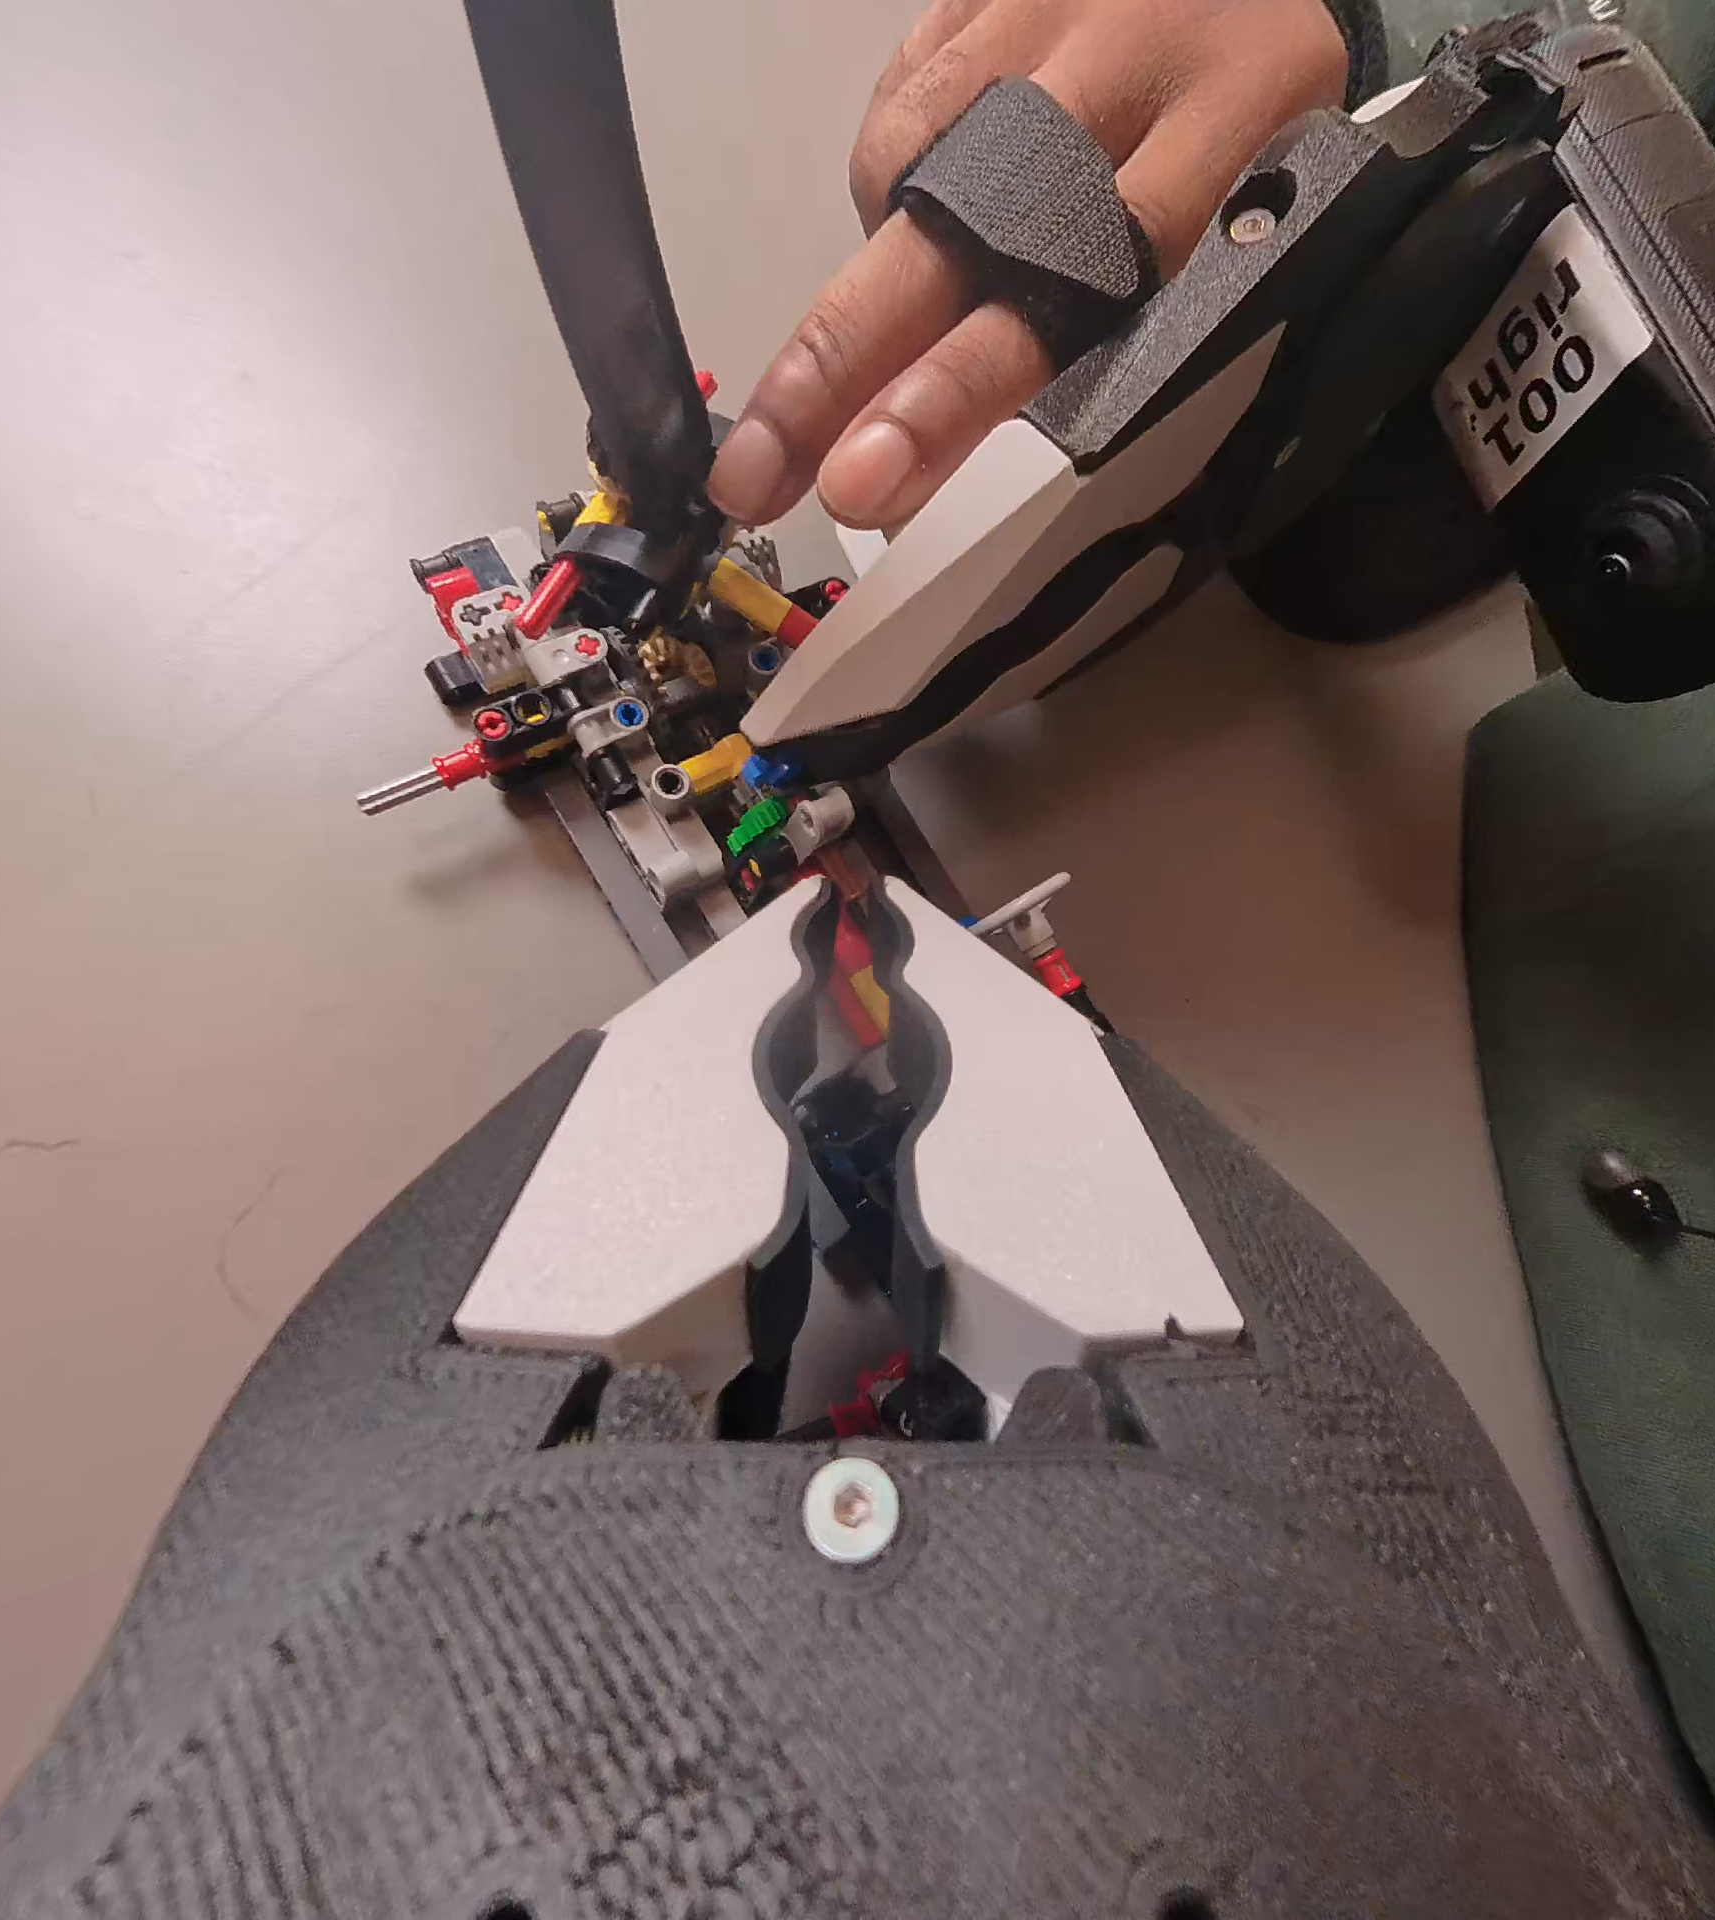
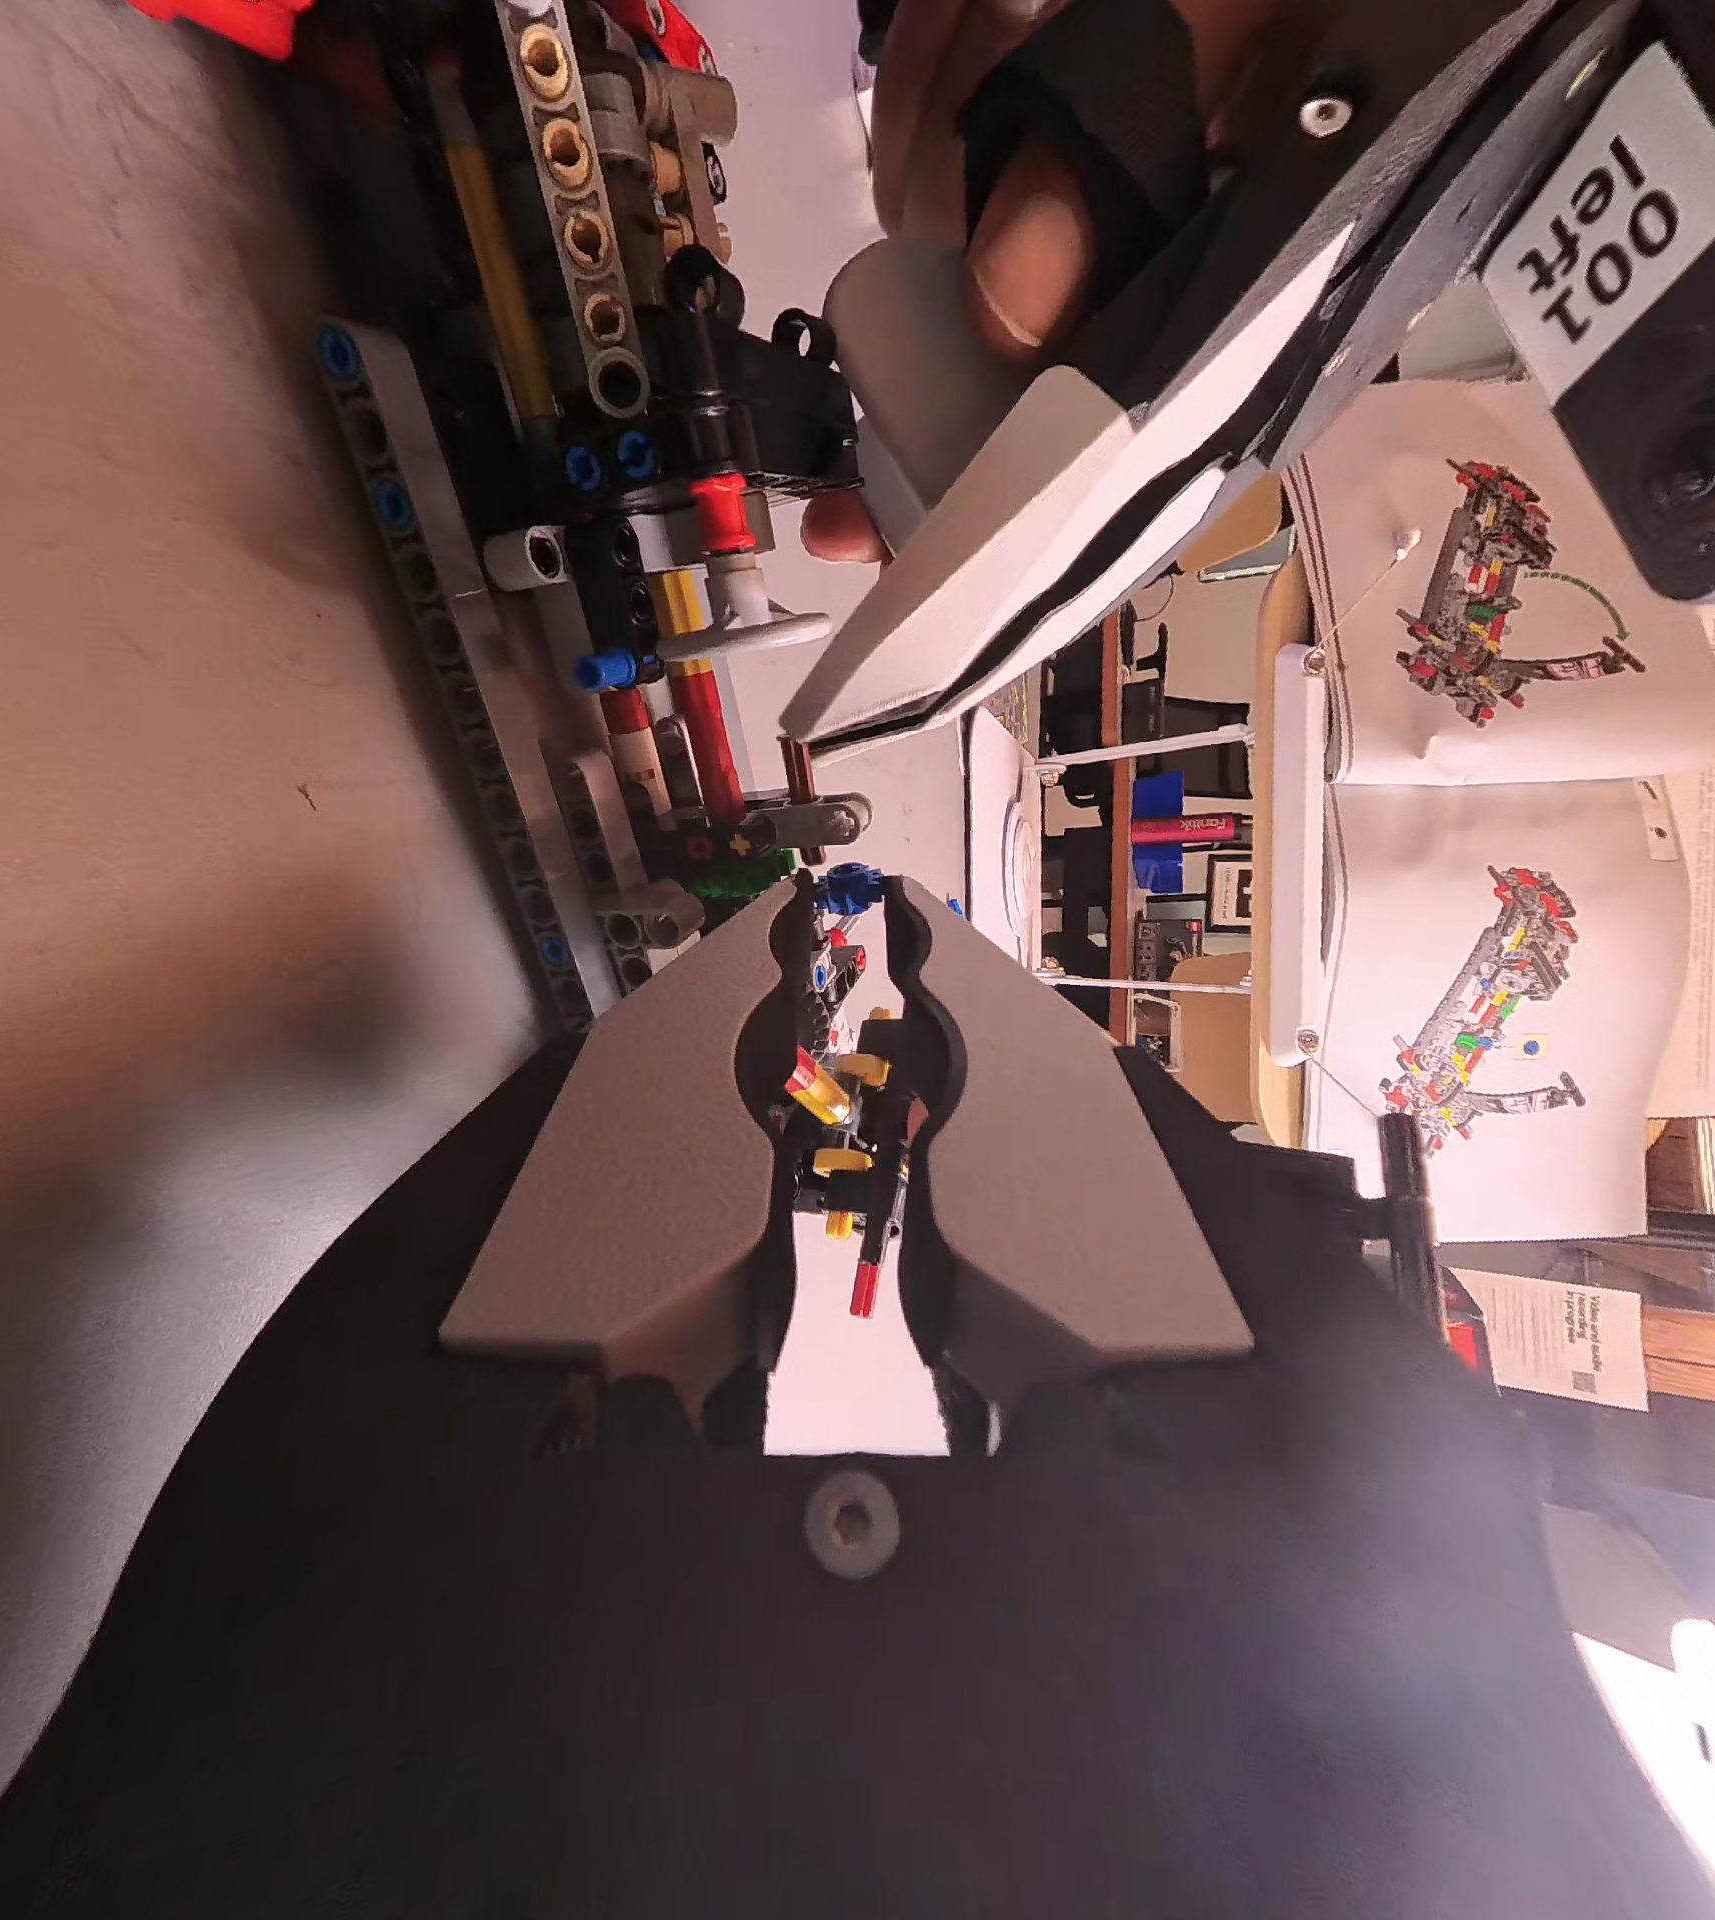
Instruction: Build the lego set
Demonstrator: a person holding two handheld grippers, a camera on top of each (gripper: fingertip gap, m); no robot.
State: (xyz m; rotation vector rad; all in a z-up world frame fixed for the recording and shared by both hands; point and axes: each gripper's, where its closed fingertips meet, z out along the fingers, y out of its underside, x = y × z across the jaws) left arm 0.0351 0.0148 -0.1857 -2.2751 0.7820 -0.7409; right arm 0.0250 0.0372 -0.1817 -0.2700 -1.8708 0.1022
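The lego Technic chassis (image 1: 614, 665) lies on the beige table, with grey beams, yellow and red axles and blue pins; it also shows in the right wrist view (image 2: 562, 416). My left gripper (image 1: 851, 883) is shut on a small brown axle (image 2: 795, 774) that stands in a grey connector (image 2: 822, 821) on the chassis. My right gripper (image 2: 848, 883) is shut on a small blue gear (image 2: 845, 889) and holds it against the chassis beside a green gear (image 1: 754, 826). The two gripper tips are very close together. The right gripper (image 1: 754, 740) comes in from the upper right in the left wrist view.
A black band (image 1: 572, 208) rises from the far end of the chassis, with a person's bare fingers (image 1: 832, 436) next to it. An open instruction booklet (image 2: 1507, 644) stands on a holder at the right. Red lego parts (image 2: 209, 16) lie at the far edge. A green sleeve (image 1: 1663, 1039) is on the right.
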